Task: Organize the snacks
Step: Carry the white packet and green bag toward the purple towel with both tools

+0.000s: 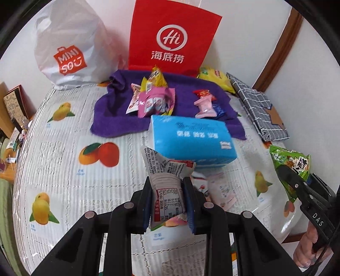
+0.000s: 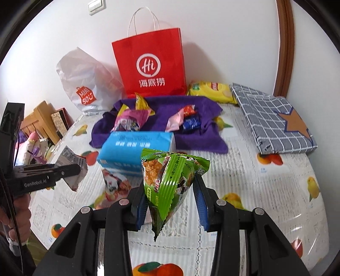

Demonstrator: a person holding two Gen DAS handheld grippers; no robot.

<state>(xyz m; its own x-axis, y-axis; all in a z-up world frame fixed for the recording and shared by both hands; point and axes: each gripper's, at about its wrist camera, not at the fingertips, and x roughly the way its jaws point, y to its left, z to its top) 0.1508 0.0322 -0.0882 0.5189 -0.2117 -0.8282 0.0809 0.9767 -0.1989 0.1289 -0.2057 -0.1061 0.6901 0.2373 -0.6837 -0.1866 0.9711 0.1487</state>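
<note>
Snacks lie in three places: two in the grippers, one loose on the worktop, the rest on a purple towel (image 1: pixel 119 114) at twelve o'clock. The left gripper (image 1: pixel 169 203) is clenched on a grey-and-white printed packet (image 1: pixel 167 180), held above the fruit-print worktop (image 1: pixel 63 161). The right gripper (image 2: pixel 170 203) grips a green triangular packet (image 2: pixel 167 180) by its sides, also held off the surface.

On the towel sit two clusters: a pink and yellow bunch (image 1: pixel 153 95) of about four packets toward eleven o'clock, and a group of three, red, pink and blue (image 1: pixel 205 104), toward one o'clock. One blue tissue pack (image 1: pixel 191 138) lies in front of the towel. Behind stand one red paper bag (image 1: pixel 172 36) and one white plastic bag (image 1: pixel 70 48); one yellow crisp bag (image 1: pixel 214 80) and one folded checked cloth box (image 1: pixel 259 110) lie at two o'clock.

The right wrist view alone shows the red bag's handles (image 2: pixel 144 19), a wall switch (image 2: pixel 96 5) and the star patch (image 2: pixel 295 123) on the checked box in full. It also shows most clearly the loose pink-and-white packet (image 2: pixel 114 182) just beside the tissue pack. Each view catches the other gripper at its edge.
</note>
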